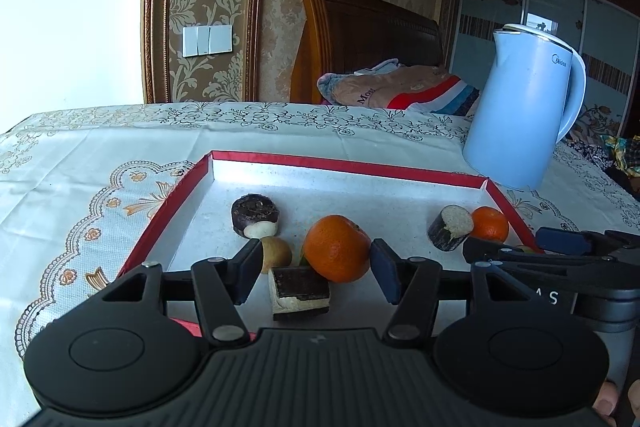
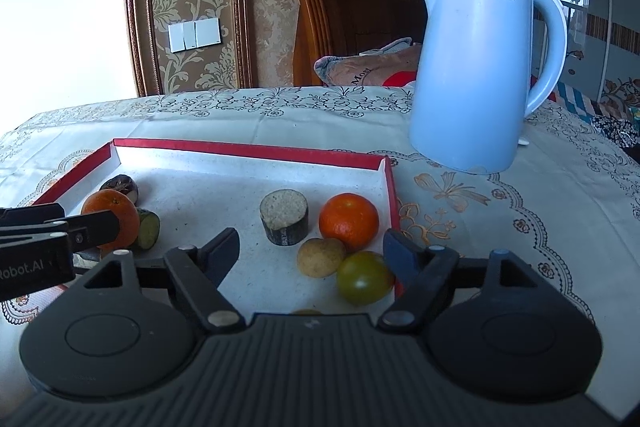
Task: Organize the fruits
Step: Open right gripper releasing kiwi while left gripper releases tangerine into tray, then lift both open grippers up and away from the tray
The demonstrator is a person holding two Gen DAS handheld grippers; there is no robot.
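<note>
A red-rimmed tray [image 1: 340,165] with a white floor holds the fruit. My left gripper [image 1: 317,259] stands open around a large orange [image 1: 337,248] and a dark-skinned cane chunk [image 1: 299,293], its pads clear of both. A tan round fruit [image 1: 276,253] lies by its left finger. My right gripper [image 2: 311,239] is open over the tray's [image 2: 248,149] right end. A tan fruit [image 2: 320,257] and a green-red tomato [image 2: 364,277] lie between its fingers, untouched. Beyond them sit a second orange [image 2: 349,221] and a cut cane piece [image 2: 285,217].
A pale blue kettle [image 2: 476,75] stands on the patterned tablecloth just past the tray's far right corner. Another dark cane piece [image 1: 256,217] lies at the tray's left. A wooden headboard and folded bedding lie behind the table.
</note>
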